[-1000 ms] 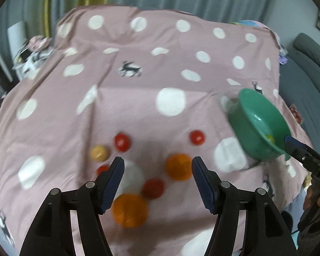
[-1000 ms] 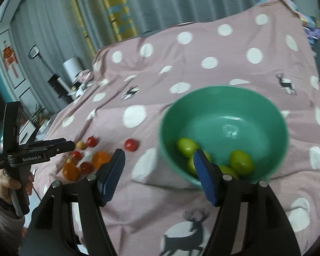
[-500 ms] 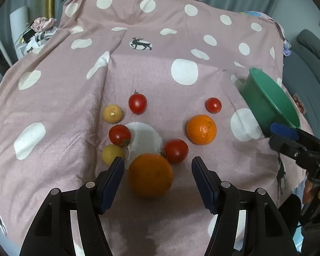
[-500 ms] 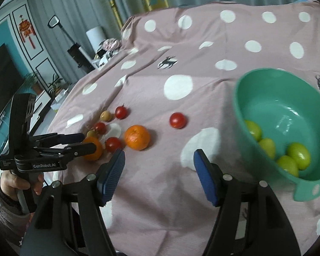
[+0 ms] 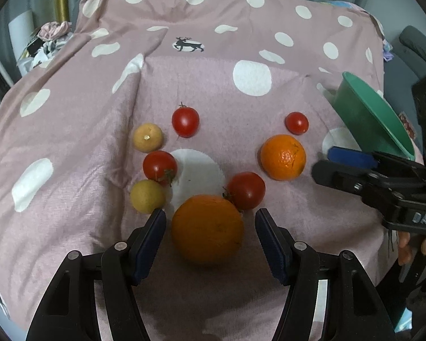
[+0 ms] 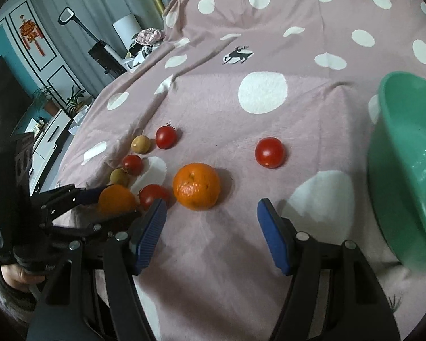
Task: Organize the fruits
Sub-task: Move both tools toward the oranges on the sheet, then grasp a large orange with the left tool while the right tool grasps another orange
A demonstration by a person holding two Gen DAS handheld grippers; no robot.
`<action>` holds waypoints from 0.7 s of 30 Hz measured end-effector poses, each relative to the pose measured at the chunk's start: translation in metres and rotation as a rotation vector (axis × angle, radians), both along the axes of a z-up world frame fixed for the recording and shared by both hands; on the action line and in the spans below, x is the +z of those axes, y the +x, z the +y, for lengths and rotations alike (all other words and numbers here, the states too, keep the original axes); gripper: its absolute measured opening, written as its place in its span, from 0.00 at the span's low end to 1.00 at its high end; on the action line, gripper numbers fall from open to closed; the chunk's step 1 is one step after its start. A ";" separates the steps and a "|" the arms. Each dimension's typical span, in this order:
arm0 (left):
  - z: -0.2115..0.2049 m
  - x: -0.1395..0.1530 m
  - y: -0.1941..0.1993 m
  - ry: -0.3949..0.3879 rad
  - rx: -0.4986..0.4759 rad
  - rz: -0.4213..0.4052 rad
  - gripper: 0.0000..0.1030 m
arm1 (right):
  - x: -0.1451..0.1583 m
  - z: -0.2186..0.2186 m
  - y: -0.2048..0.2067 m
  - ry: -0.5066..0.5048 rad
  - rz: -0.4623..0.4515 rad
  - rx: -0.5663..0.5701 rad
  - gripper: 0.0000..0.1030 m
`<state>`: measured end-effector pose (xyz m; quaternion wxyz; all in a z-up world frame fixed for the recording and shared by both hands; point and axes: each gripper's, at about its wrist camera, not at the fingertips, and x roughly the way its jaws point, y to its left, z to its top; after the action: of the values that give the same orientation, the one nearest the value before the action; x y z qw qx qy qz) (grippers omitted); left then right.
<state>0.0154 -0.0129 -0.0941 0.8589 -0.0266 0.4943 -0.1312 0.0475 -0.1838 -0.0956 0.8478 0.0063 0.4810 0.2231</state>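
Fruit scattered on a pink dotted blanket (image 5: 71, 130), green bowl (image 6: 397, 153) at the right edge.
Left gripper (image 5: 210, 237), low in the frame, stands spread around the larger orange (image 5: 207, 227), pads not touching it. Right gripper (image 6: 210, 227) is spread and empty, just below the smaller orange (image 6: 196, 186). Tomatoes lie around them.

Pink blanket (image 5: 71, 147) had white dots and deer prints; orange (image 5: 207, 228) between blue-padded tongs (image 5: 210, 241); green bowl (image 6: 397, 147) to the right.
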 end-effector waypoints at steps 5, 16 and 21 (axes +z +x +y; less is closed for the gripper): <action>-0.002 -0.001 0.001 0.006 -0.015 -0.005 0.63 | -0.005 0.007 0.008 -0.009 0.014 0.006 0.63; -0.001 -0.003 0.003 0.010 -0.037 -0.001 0.46 | -0.011 0.022 0.024 -0.031 0.060 0.029 0.53; 0.001 -0.003 0.003 -0.007 -0.045 0.000 0.46 | -0.016 0.027 0.029 -0.019 0.097 0.043 0.45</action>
<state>0.0186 -0.0114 -0.0973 0.8556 -0.0187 0.4944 -0.1522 0.0767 -0.1571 -0.1118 0.8186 -0.0014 0.5236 0.2361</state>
